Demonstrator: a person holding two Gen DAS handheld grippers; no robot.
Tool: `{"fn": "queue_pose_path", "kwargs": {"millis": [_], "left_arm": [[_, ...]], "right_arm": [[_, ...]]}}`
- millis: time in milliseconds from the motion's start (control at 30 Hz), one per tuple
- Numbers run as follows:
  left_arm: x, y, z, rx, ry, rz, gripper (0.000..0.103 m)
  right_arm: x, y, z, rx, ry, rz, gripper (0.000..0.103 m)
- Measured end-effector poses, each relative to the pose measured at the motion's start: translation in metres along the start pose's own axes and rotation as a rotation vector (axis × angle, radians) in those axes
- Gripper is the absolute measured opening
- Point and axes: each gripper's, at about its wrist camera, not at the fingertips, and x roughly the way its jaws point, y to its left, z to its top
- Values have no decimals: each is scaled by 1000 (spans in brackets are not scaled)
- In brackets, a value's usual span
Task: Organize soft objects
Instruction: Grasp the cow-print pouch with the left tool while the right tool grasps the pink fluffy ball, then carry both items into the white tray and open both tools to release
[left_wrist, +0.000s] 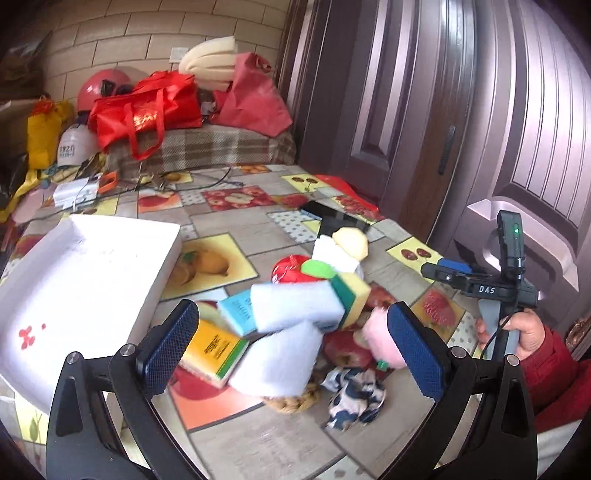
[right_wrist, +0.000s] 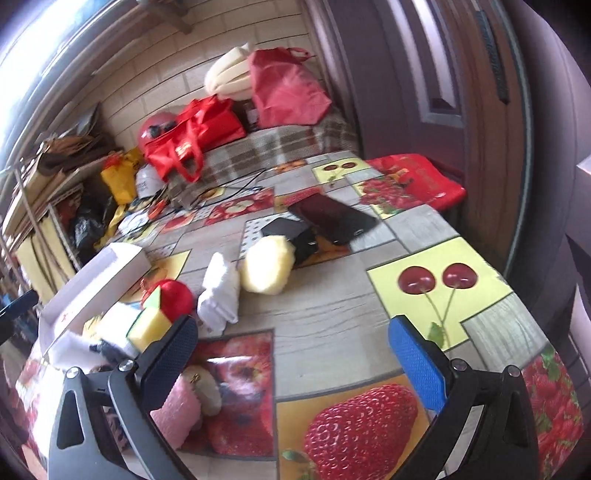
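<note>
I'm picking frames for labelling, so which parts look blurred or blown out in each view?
Left wrist view: the white sponges in the pile are smeared by motion, while the open left tool stays sharp. Right wrist view: glare washes out the upper left corner, the yellow puff is overexposed, and the edges are bent by fisheye.

Pink plush (left_wrist: 380, 339); fruit-print tablecloth (left_wrist: 236, 439)
</note>
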Motion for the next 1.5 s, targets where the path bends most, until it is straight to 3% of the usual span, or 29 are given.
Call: {"fn": "queue_pose_path", "kwargs": {"millis": [167, 267, 367, 467, 533, 567, 600, 667, 700, 733, 867, 933, 1033, 1133, 1200, 1333, 1400, 1500], "left_arm": [[5, -19, -39, 90, 191, -143, 103], [24, -52, -56, 193, 310, -166, 103], [45, -70, -61, 225, 365, -197, 102], [65, -77, -56, 225, 391, -175, 98], [76, -80, -55, 241, 403, -158, 94], [80, -82, -54, 245, 413, -167, 92], [85, -82, -54, 246, 426, -177, 81], [94, -84, -56, 244, 454, -190, 52], [93, -87, -57, 264, 433, -181, 50], [94, -89, -58, 275, 433, -190, 39], [87, -96, -58, 297, 388, -211, 34], [71, -100, -55, 321, 312, -216, 34], [36, -94, -46, 348, 132, -144, 34], [1, -69, -39, 312, -33, 3, 34], [-13, -40, -36, 241, -93, 115, 34], [-22, 20, -43, 141, -142, 365, 34], [-31, 44, -43, 61, -166, 404, 34], [-39, 61, -46, 54, -208, 484, 34]], "right_arm": [[17, 35, -10, -119, 135, 145, 103], [25, 53, -17, -194, 196, 177, 103], [34, 68, -25, -252, 248, 188, 103], [42, 77, -29, -301, 283, 175, 102], [49, 78, -31, -310, 309, 169, 92], [52, 76, -31, -300, 324, 183, 79], [55, 73, -32, -284, 338, 196, 62], [54, 65, -30, -245, 333, 208, 62], [52, 63, -30, -234, 323, 206, 61], [49, 60, -29, -226, 309, 200, 60], [33, 47, -18, -175, 216, 174, 60], [18, 40, -8, -143, 128, 165, 60], [-7, 35, 5, -107, -44, 141, 60], [-23, 35, 8, -91, -197, 102, 60], [-26, 37, 9, -90, -258, 72, 60], [-17, 46, 7, -122, -283, 41, 60], [-10, 51, 4, -130, -272, 46, 60], [-8, 55, 4, -124, -276, 67, 60]]}}
